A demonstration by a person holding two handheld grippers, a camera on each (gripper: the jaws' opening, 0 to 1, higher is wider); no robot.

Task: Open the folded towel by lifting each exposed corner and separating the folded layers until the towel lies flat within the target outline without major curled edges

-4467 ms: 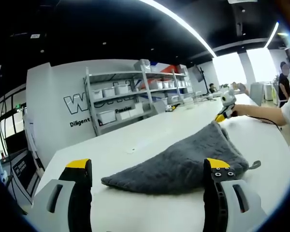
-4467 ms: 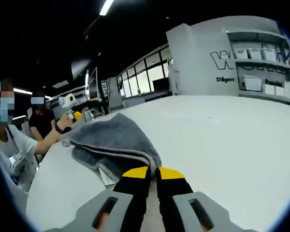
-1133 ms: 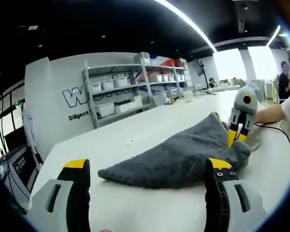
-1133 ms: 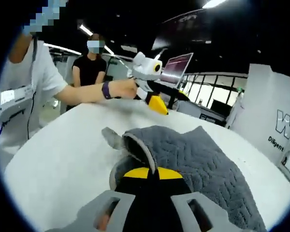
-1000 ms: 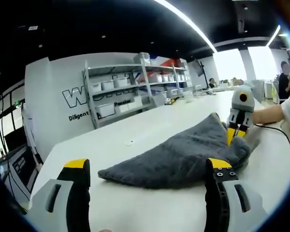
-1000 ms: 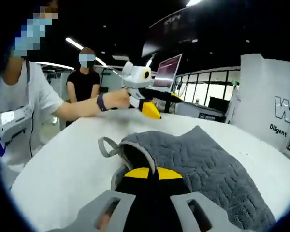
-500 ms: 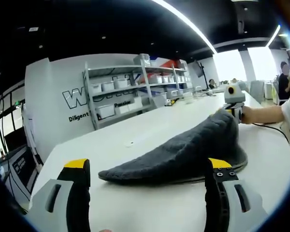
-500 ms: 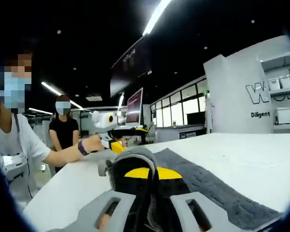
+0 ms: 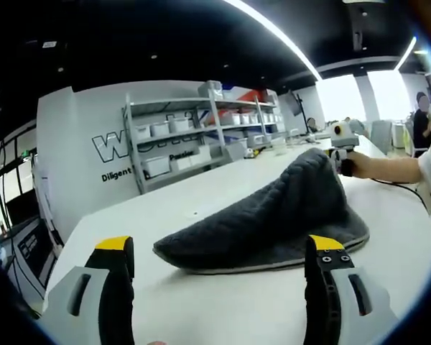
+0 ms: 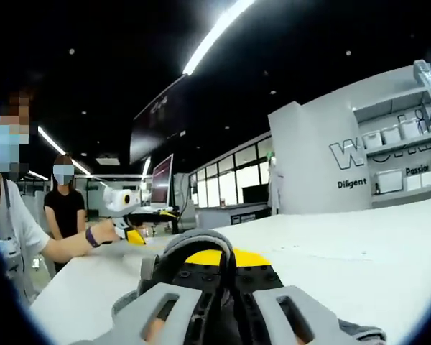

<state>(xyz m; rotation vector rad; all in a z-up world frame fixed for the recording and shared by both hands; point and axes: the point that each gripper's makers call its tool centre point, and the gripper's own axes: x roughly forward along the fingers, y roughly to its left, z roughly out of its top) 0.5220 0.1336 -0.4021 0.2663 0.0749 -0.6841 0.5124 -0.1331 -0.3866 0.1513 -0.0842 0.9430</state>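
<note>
White tabletop point(image 9: 223, 302) runs wide ahead of the left gripper point(image 9: 219, 253), with grey shelving point(image 9: 201, 136) full of white bins against a lettered wall beyond it. The left gripper's two yellow-tipped jaws stand far apart, released, nothing between them, low over the table. Just ahead of them and between their lines sits the grey towel point(image 9: 273, 215), one end flat on the table near the left jaw, the other end pulled up into a rounded hump ahead of the right jaw. At the peak of that hump, further out and to the right, the right gripper point(image 9: 339, 147) shows, held by a hand point(image 9: 360, 165) on a bare forearm, right at the raised fabric.

From the right gripper view, the right gripper point(image 10: 217, 260) has its yellow tips pressed close together, clenched on a fold of the towel point(image 10: 201, 248): a grey hemmed edge loops over and around the tips, and more quilted cloth bunches between the jaw bodies below. A small hanging loop of the towel point(image 10: 147, 269) pokes out to the left of the jaws. Past the tips and to the left, the left gripper point(image 10: 133, 234) shows small, held by a hand point(image 10: 104, 231) with a dark wristband. Behind that stands another person in a black shirt point(image 10: 63, 208). To the right of the jaws the tabletop point(image 10: 373, 244) stretches toward the lettered wall point(image 10: 359, 169).
</note>
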